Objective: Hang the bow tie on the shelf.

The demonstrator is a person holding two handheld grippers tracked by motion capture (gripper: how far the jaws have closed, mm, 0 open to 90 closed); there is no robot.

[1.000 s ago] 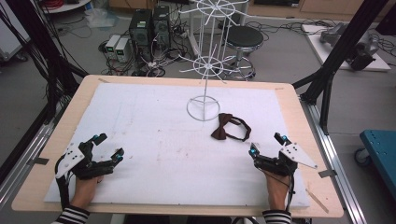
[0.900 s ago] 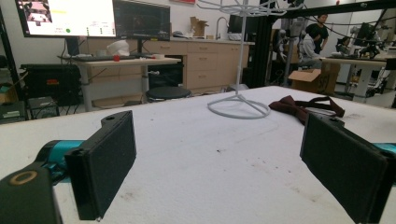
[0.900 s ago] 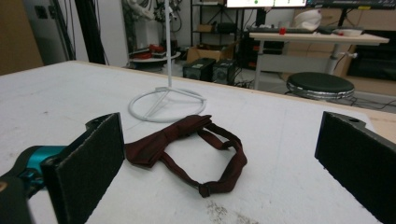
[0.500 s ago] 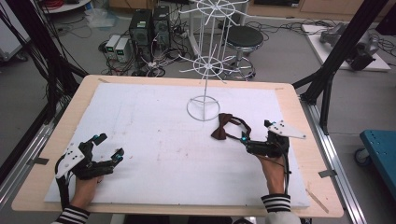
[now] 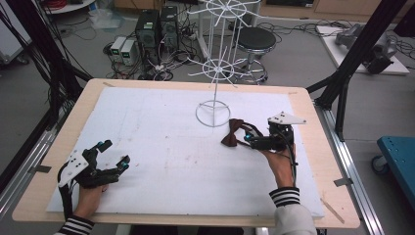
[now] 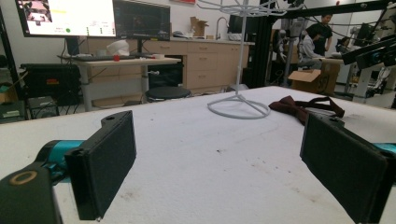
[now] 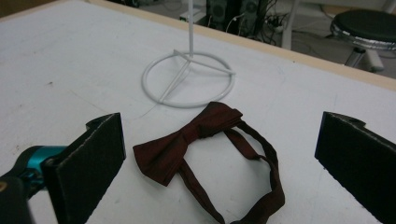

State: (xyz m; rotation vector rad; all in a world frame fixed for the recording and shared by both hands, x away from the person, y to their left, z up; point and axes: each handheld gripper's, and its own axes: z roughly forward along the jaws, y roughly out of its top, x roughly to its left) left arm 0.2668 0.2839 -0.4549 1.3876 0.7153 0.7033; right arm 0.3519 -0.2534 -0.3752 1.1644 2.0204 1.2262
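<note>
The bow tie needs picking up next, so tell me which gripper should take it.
Right. The right gripper sits at the bow tie with its jaws open on either side of it, beside the white wire stand. The left gripper, also open, rests far off at the table's near-left corner.

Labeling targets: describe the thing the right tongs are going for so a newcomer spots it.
On the white table mat, find the white wire stand's ring base. Just right of it lies a dark brown bow tie with its looped strap, between the open right tongs; it is the only fabric item there.
</note>
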